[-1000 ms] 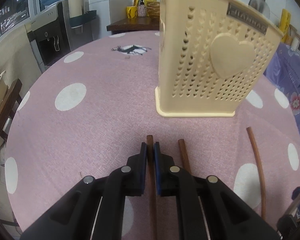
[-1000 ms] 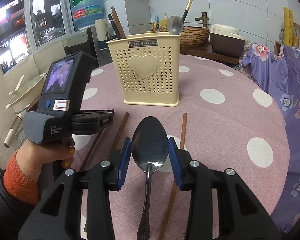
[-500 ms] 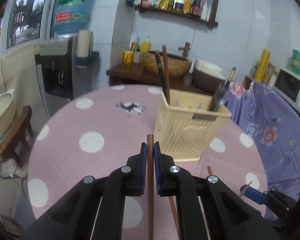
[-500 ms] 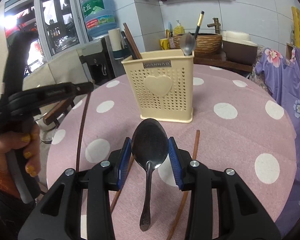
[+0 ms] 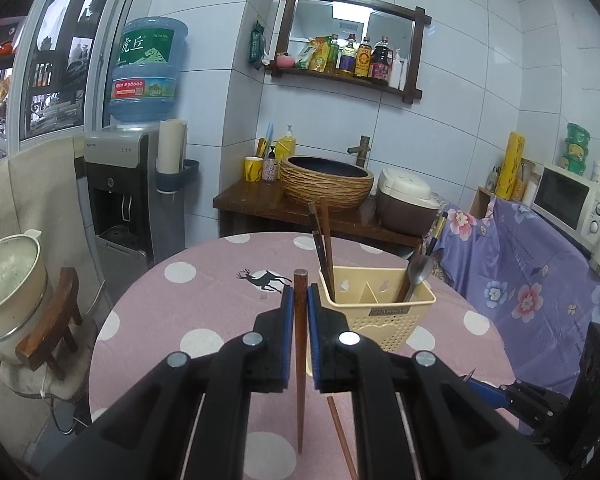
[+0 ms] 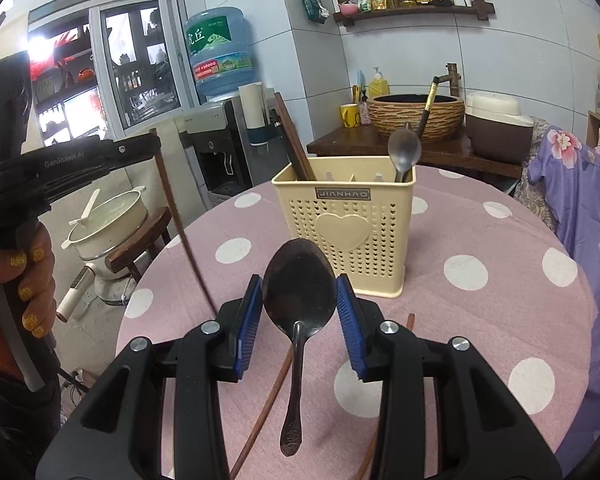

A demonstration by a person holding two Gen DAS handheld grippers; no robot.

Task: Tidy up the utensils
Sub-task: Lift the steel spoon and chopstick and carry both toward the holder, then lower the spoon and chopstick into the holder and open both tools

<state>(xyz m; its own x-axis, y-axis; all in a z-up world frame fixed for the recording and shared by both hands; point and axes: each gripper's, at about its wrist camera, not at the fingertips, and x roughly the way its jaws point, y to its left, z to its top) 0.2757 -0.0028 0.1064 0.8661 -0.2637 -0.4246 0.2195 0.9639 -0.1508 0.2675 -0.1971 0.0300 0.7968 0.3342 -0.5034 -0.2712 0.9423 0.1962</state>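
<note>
Chopstick pinched in left fingers, right fingers clamping spoon, holder's divider only in left view.

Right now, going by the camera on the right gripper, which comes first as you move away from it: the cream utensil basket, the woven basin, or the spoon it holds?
1. Spoon: between the right gripper's pads, nearest.
2. Cream utensil basket: on the dotted table just ahead.
3. Woven basin: on the wooden counter beyond the table, farthest.
</note>
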